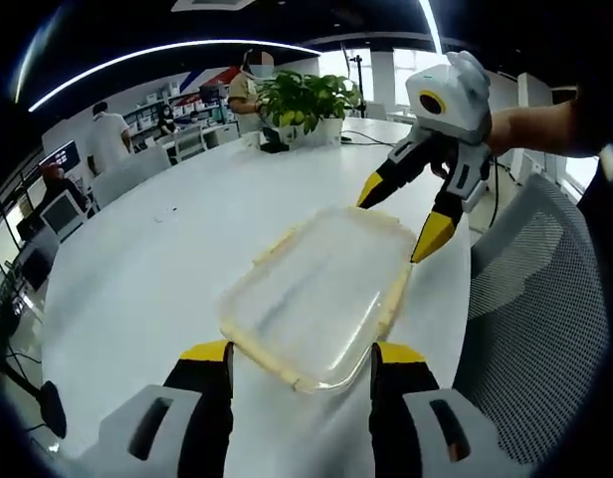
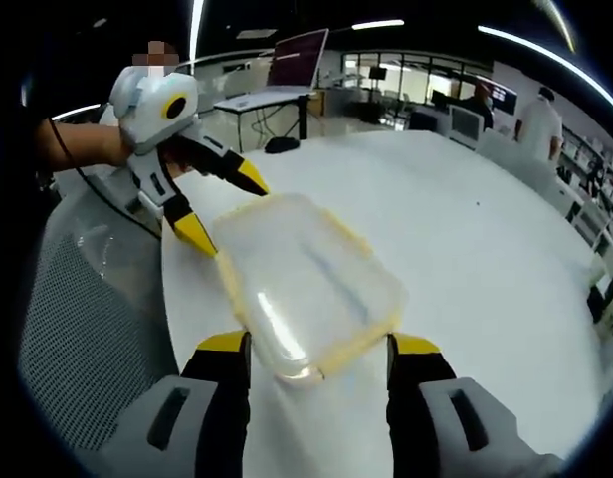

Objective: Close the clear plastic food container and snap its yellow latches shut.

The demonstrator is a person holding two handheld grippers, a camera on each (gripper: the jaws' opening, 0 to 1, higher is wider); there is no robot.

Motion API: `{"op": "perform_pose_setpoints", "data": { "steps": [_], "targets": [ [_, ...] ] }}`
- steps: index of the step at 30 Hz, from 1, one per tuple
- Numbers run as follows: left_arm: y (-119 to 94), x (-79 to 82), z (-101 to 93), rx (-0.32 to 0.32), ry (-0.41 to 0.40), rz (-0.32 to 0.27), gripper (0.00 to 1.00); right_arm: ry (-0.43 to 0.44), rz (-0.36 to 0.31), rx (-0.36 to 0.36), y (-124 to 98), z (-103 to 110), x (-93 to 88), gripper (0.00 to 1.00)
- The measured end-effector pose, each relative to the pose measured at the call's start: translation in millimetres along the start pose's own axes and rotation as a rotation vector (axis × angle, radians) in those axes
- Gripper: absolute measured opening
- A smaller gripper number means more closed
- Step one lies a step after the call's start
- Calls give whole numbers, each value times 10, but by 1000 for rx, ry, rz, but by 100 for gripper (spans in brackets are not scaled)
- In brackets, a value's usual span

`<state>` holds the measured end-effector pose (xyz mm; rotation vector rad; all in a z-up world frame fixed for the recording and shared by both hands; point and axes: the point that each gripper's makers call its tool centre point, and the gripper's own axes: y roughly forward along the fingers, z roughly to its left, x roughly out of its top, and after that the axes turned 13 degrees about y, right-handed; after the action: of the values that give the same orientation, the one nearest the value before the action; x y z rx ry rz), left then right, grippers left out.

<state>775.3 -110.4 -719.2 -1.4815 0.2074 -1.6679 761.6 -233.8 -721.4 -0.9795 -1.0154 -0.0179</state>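
With the clear plastic food container lying lid-on at frame centre near the white counter edge, left gripper and right gripper flank opposite ends, jaws apart, so an uneven push on a yellow latch could slide it off.

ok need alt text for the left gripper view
A clear rectangular plastic food container with pale yellow latches sits lid-on near the edge of a round white table. The left gripper has its open yellow-tipped jaws at the near end, the right gripper open at the far end.
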Motion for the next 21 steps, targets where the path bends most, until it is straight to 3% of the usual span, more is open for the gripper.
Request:
{"op": "perform_pose_setpoints", "data": {
  "steps": [21],
  "targets": [
    [228, 57, 349, -12, 10, 20, 50, -13, 13, 1, 155, -321, 211, 51]
  ]
}}
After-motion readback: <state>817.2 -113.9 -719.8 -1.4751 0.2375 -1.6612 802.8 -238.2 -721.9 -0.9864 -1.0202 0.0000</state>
